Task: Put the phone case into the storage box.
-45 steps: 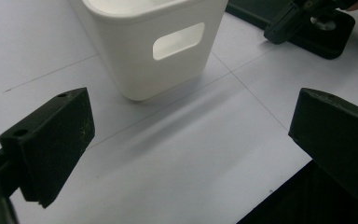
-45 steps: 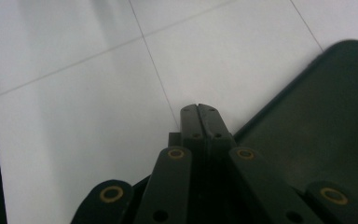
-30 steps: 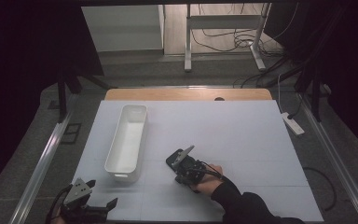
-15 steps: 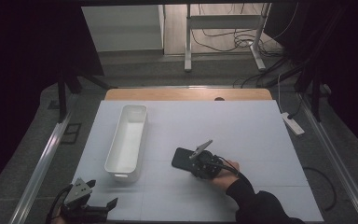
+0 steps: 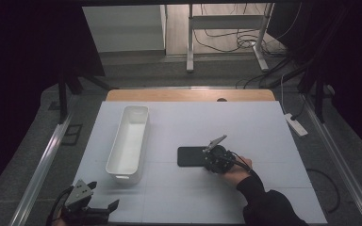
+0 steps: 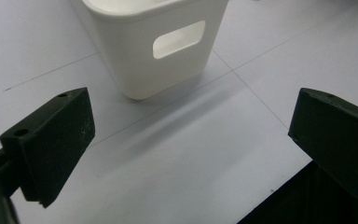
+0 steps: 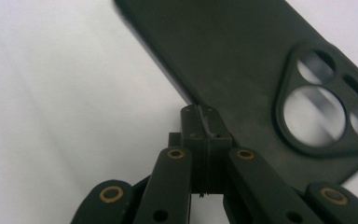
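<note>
High view: right gripper (image 5: 210, 153) mid-table, jaws pinched tight on edge of black phone case (image 5: 191, 156), case flat on white table (image 5: 264, 136). White bin (image 5: 128, 141) well left. Left gripper (image 5: 90, 209) near front edge, jaws wide apart, empty.

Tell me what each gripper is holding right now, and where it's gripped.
The right gripper is shut on the black phone case's long edge, near its camera cutout. The left gripper is open, holding nothing.

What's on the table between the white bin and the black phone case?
Nothing: in the high view, only bare table separates the white bin from the black phone case, which the right tool grips at its edge.
</note>
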Demonstrator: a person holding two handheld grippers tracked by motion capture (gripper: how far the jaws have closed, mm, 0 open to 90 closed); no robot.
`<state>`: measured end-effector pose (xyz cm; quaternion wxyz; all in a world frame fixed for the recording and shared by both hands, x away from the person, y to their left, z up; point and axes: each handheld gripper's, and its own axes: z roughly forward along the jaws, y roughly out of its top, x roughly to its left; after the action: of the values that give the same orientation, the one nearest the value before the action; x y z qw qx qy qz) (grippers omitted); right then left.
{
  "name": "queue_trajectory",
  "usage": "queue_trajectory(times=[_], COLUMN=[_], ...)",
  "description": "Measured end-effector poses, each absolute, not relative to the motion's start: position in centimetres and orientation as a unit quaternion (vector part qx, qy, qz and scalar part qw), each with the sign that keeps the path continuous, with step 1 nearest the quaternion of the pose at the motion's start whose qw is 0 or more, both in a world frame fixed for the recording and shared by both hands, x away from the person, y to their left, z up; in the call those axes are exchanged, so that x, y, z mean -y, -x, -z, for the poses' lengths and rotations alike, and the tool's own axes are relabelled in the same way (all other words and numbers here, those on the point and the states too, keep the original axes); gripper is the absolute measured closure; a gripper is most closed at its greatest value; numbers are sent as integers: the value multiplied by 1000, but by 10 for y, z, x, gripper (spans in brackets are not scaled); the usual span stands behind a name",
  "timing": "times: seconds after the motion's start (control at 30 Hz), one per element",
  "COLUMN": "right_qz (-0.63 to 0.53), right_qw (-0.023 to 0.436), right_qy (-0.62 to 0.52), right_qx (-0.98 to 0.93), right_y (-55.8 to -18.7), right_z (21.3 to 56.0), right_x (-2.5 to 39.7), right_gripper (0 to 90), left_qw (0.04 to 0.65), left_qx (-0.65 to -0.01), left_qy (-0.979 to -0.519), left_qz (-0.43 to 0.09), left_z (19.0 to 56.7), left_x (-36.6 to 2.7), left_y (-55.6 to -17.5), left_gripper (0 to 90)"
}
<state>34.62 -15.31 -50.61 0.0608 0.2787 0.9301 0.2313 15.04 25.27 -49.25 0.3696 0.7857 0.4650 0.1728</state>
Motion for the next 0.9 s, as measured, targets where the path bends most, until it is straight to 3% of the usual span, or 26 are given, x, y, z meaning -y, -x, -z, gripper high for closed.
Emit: queue_trajectory(times=[0.9], right_qz=[-240], right_qw=[92], right_qy=[-355], right_qx=[-899], right_y=[-401], right_z=[506], right_x=[182], right_gripper=[900], left_qw=[368], left_qx=[-467], left_qy=[-786], left_qz=[-170], left_z=[493], left_x=[-253], left_y=[-151], left_gripper=[9])
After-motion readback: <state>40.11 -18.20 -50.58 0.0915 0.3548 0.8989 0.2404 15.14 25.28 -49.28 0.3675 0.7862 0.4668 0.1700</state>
